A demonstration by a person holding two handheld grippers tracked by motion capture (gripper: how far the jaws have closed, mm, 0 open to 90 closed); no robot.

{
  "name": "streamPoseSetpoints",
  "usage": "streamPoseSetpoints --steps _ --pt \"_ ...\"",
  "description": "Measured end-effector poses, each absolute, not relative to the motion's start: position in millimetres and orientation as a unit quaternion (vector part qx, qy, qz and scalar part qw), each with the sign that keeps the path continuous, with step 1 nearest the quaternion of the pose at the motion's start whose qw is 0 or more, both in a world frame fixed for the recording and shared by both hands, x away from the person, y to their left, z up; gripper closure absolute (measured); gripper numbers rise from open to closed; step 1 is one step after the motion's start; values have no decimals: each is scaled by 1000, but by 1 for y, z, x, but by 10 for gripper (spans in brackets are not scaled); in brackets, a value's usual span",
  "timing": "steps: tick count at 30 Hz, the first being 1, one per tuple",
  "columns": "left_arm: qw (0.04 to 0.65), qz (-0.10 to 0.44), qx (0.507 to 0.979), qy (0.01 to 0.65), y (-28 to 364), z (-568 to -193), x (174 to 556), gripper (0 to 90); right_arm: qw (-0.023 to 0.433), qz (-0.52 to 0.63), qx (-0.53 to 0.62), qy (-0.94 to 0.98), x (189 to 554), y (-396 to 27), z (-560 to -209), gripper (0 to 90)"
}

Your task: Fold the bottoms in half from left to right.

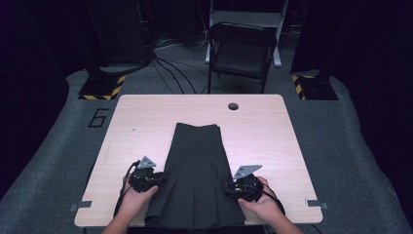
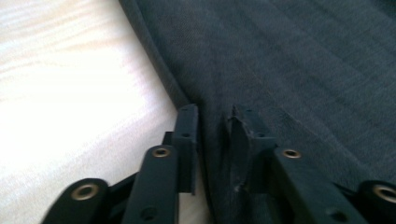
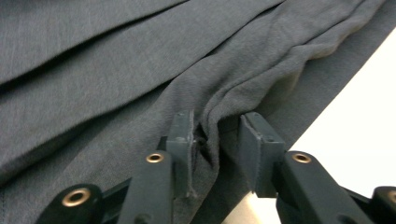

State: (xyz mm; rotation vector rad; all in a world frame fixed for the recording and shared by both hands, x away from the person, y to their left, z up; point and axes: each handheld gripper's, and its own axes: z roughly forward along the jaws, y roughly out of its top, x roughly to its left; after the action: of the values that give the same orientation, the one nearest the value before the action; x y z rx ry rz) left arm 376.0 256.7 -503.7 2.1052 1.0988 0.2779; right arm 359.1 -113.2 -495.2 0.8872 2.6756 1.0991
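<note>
The dark pleated skirt (image 1: 197,175) lies lengthwise down the middle of the table (image 1: 141,117), its wide hem at the near edge and its narrow waist toward the far side.

On the left, the left gripper (image 1: 157,179) sits at the skirt's left edge near the hem. Its jaws stand apart with the fabric edge (image 2: 212,140) running between them, and the pads do not seem to press on it. If that hand pulls away now, the loose edge could snag on a jaw and drag the fold askew.

On the right, the right gripper (image 1: 229,187) is at the right edge. Its jaws are likewise parted, a raised ridge of cloth (image 3: 215,126) bunched between them (not clamped, as far as the view tells). That ridge may stay as a wrinkle, or catch and spoil the flat lie of the skirt.

There are no containers on the table.
</note>
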Motion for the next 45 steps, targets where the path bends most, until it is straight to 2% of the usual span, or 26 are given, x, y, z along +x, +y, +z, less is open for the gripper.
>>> streamPoseSetpoints --steps 6,15,20,25,31,37,39,45 --pt "372 110 819 423 255 -503 378 611 73 367 299 878 360 -115 -493 553" --pt "387 118 816 412 250 -490 385 521 99 391 329 854 367 -124 -470 524" --pt "389 120 814 414 250 -482 393 513 96 389 342 850 377 -125 -463 501" --pt "381 116 817 417 248 -485 409 512 125 389 352 842 401 -117 -466 458" --pt "387 121 818 408 246 -486 430 521 133 379 355 844 423 -104 -476 489" --pt "405 110 800 430 245 -486 450 545 121 379 354 846 445 -85 -476 576" --pt "404 119 799 429 244 -486 453 574 126 375 349 849 450 -81 -475 565" --pt "398 126 803 425 238 -481 464 565 133 364 345 855 461 -72 -476 488"
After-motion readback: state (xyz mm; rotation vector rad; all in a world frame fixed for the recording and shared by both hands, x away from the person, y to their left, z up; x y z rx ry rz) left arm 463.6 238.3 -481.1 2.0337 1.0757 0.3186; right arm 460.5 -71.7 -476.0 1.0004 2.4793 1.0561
